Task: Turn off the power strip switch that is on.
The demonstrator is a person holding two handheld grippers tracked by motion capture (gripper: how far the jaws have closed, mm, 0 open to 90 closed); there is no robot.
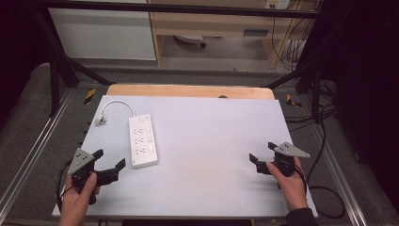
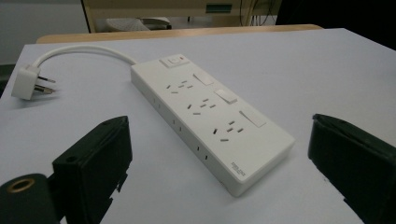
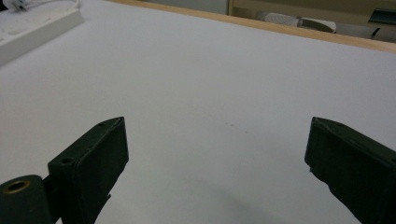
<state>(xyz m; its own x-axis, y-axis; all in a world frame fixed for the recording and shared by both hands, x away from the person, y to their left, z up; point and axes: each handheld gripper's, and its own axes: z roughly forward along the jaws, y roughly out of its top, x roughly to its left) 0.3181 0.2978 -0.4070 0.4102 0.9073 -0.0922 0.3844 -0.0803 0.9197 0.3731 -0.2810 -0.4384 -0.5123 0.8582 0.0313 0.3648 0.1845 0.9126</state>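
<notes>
- Pale grey table (image 1: 211, 141) under a dark frame, bare across the middle.
- White power strip (image 1: 142, 141) lies flat at the left, lengthwise; looks rigid, light, smooth-sided, so I'd pinch it across the narrow width.
- Its short cord (image 1: 117, 103) curls back to the plug (image 1: 99, 121).
- Left gripper (image 1: 112, 165) just beside the strip, jaws wide, empty.
- Right gripper (image 1: 263, 151) well apart, jaws spread, empty.

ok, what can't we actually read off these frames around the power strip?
- Power strip: printed marking at its near end too small in the left gripper view; far side wall faces away.
- Power strip in the right gripper view: cut off by the top-left edge.
- Plug: pins too small in the high view.
- Switch: on or off unclear.
</notes>
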